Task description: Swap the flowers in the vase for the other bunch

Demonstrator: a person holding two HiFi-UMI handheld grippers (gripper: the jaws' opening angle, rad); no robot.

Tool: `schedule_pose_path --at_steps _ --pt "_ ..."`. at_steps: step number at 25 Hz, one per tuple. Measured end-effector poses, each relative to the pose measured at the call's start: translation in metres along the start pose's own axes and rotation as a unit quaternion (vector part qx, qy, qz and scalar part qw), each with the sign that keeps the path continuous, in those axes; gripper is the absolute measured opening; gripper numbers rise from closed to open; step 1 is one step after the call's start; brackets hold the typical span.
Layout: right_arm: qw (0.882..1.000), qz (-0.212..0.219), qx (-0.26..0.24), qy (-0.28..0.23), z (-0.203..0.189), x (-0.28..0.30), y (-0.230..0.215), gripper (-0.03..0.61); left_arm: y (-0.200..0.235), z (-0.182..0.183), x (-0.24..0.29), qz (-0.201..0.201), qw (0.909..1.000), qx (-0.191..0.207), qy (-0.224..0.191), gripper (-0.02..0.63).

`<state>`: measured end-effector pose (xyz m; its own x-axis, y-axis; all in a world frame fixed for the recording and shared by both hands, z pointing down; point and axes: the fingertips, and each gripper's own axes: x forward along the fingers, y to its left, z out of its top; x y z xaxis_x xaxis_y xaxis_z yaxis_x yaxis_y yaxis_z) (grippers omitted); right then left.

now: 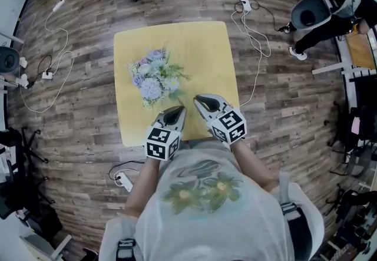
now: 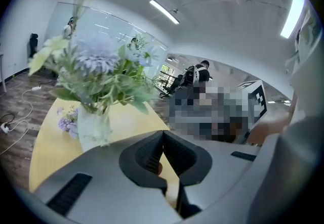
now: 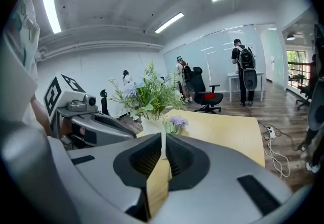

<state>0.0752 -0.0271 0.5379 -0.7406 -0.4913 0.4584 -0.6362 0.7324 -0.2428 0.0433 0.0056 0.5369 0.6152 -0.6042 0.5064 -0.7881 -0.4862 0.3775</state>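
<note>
The left gripper [image 1: 175, 114] and the right gripper [image 1: 206, 102] are both closed on nothing, on the near side of the vase [image 2: 91, 129]. The flowers [image 2: 98, 63] standing in it look light, soft and easily crushed. I'd pinch the stems just above the vase's rim. The other bunch [image 3: 174, 123] lies just behind the vase.

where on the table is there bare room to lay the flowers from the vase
The right half of the table is bare, from the far edge to the right gripper. The far strip beyond the flowers is free too. Crowded: left-centre, where vase and loose bunch sit close, and the near edge by the left gripper.
</note>
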Motion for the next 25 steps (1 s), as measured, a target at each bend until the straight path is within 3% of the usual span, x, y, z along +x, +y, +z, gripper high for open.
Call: schedule_pose_path --at_steps 10,25 --pt "0.999 -0.028 -0.004 -0.037 0.025 -0.019 0.0 0.043 -0.021 0.032 0.012 -0.023 0.9991 0.029 -0.023 0.018" --pt "0.998 -0.043 -0.009 -0.039 0.03 -0.026 -0.006 0.04 -0.031 0.048 0.025 -0.035 0.9979 0.046 -0.03 0.018"
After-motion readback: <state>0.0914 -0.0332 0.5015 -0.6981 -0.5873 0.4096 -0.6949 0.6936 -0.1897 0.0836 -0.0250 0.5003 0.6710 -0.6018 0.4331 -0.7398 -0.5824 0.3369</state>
